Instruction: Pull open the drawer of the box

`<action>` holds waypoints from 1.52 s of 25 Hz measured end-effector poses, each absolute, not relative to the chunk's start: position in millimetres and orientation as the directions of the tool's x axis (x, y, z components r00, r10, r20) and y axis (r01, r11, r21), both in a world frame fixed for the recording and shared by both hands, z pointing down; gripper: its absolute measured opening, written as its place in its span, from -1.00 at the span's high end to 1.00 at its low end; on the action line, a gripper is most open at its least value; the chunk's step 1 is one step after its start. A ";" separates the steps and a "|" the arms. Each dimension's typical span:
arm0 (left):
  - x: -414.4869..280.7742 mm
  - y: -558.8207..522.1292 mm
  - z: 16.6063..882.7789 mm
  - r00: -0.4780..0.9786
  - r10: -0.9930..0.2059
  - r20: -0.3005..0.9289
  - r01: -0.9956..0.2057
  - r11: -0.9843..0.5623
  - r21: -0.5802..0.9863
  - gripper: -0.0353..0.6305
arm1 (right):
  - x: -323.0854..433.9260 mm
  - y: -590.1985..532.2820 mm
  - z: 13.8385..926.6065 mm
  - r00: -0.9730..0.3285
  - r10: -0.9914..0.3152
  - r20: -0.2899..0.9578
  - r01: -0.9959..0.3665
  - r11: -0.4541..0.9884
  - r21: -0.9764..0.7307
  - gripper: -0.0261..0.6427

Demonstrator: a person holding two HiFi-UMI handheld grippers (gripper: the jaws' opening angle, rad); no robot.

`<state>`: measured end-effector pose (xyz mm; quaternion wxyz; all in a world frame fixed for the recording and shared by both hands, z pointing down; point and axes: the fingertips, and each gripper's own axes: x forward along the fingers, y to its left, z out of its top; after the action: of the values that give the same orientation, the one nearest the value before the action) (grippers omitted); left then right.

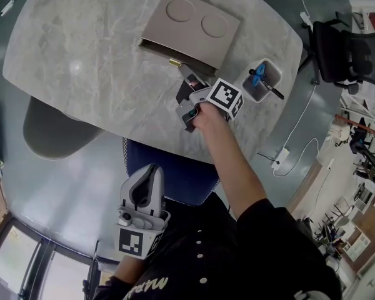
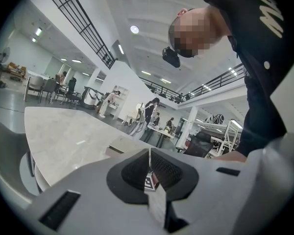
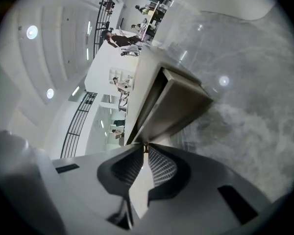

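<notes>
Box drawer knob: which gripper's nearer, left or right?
Right. The right gripper is at the box front, jaws closed on the gold knob; the left gripper hangs off the near edge of the table, by the person's torso, far from it.

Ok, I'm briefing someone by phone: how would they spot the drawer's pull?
On the marble table lies a flat beige box with two round dimples on top. Its front bears a brass knob at the tips of the right gripper, the only golden thing there.
</notes>
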<state>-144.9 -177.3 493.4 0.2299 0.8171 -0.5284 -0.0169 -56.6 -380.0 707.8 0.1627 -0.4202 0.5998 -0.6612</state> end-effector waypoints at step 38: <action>-143.1 -183.3 481.1 0.437 -0.871 0.225 -0.867 -0.341 0.362 0.83 | -98.6 -259.8 712.5 -0.661 -0.586 0.469 -0.414 -0.237 -0.879 0.86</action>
<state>-143.1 -183.3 481.1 0.2183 0.8189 -0.5307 -0.0041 -98.6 -259.8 712.5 0.0638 -0.4070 0.6143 -0.6730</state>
